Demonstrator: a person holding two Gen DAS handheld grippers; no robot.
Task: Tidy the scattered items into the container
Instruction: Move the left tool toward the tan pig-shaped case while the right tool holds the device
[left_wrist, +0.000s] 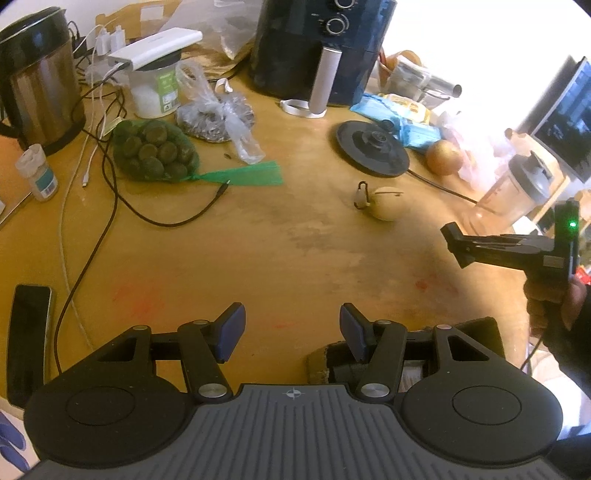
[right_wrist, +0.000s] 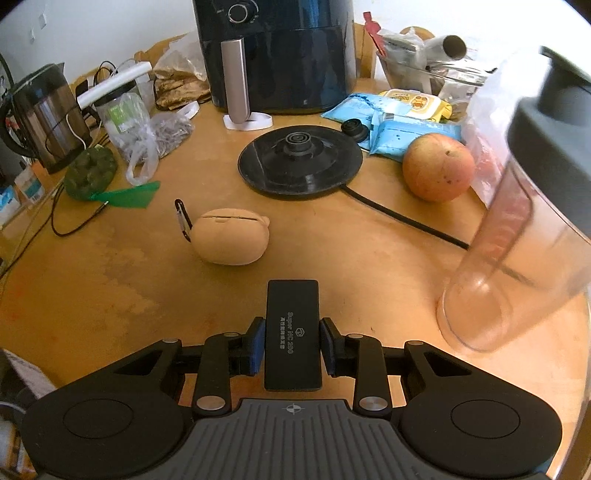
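Left wrist view: the left hand-held gripper (left_wrist: 292, 332) hangs over bare counter (left_wrist: 258, 240) with its blue pads apart and nothing between them. Just under its right finger sits the container (left_wrist: 376, 360), a dark-lined box at the counter's near edge, mostly hidden by the gripper's own linkage. To the right and a little farther out, the right hand-held gripper (left_wrist: 456, 243) shows side-on, gripped by a person's hand (left_wrist: 554, 299). A tan earbud case (left_wrist: 386, 203) with a carabiner lies loose in mid-counter, apart from both.

Right wrist view: the right hand-held gripper (right_wrist: 291, 347) is clamped on a flat black device (right_wrist: 292, 334), its pads pressing the two long edges. The device's long axis runs straight out along the fingers, away from the camera. The earbud case (right_wrist: 231, 236) lies ahead and slightly left; a clear shaker bottle (right_wrist: 517, 240) stands close on the right.

Judging from both views, the container lies to the right gripper's left and nearer the person, so the carry must swing inward toward the left gripper, which crowds the box opening and may need to give way.
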